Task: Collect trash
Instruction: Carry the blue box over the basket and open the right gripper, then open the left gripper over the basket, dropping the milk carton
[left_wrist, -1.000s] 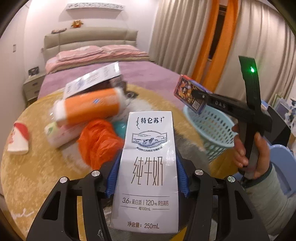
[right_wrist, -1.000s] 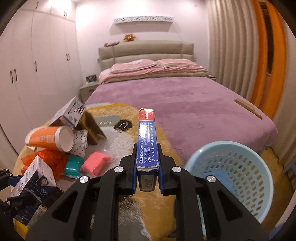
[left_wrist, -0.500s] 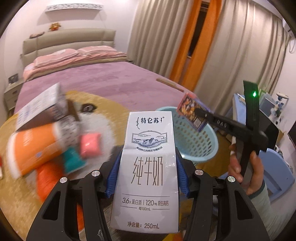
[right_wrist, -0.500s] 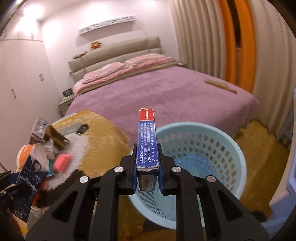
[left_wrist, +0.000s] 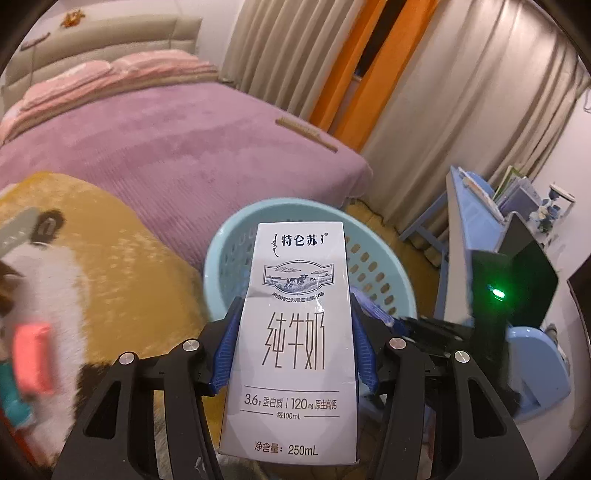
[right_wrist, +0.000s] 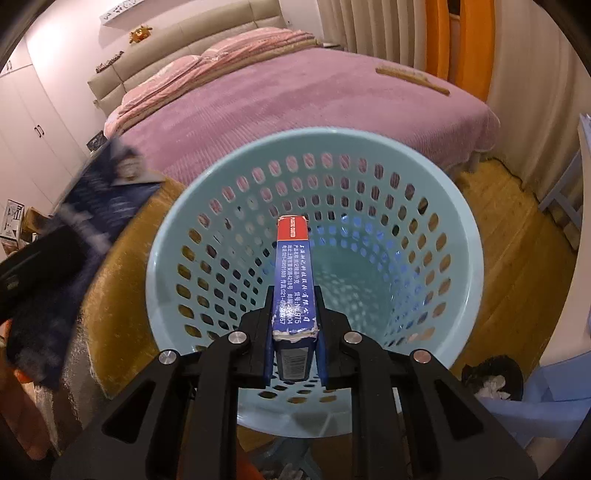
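Blue pads of the right gripper (right_wrist: 294, 354) are clamped on the narrow sides of a small blue box (right_wrist: 294, 284), which stands on edge and pokes out over the mouth of the pale blue basket (right_wrist: 166, 266). Nothing shows on the basket floor. Judging from the task, the drop comes next, and the aim looks good: the box sits near the middle of the opening, towards 6 o'clock. The risk is in the release — if the pads open slowly or unevenly, the box could tip and catch on the near rim, or fall outside onto the wooden floor (right_wrist: 517, 280).

White carton (left_wrist: 295, 332), a milk pack, is held upright between the pads of the left gripper (left_wrist: 293, 354), gripped at its two sides. In that view the basket (left_wrist: 236, 240) lies beyond the carton at 12 o'clock, and the right gripper (left_wrist: 424, 325) shows at 3 o'clock, close by. Here I see the bigger hazard: two grippers crowd one opening, and they may knock together and jar a grip loose. The carton is wide and only pinched at its edges, so a bump could twist it out early, short of the rim, onto the yellow rug (left_wrist: 122, 266) at 9 o'clock.

Farther off, the purple bed (right_wrist: 295, 99) stands just behind the basket.
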